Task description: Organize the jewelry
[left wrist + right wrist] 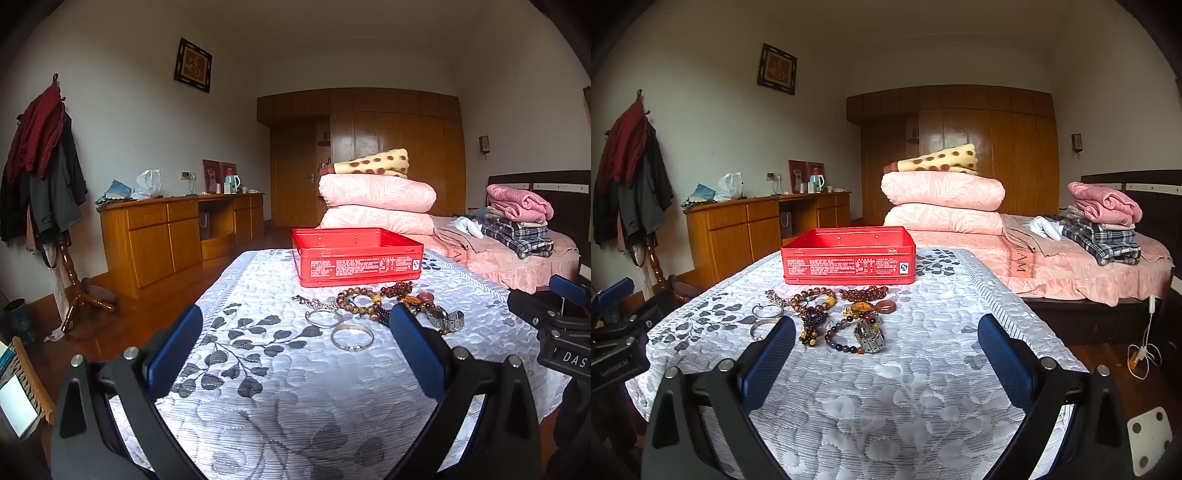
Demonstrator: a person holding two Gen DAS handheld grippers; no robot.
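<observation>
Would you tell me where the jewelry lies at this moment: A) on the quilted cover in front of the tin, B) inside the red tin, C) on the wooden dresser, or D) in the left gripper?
A: the jewelry lies spread on the quilted cover before the red tin.

Open rectangular red metal tin [849,265] stood lidless at the far side of the jewelry, two silver bangles [351,337] lay flat at near left, brown wooden bead bracelets [813,297] heaped centre, silver metal wristwatch [870,336] lay nearest right
</observation>
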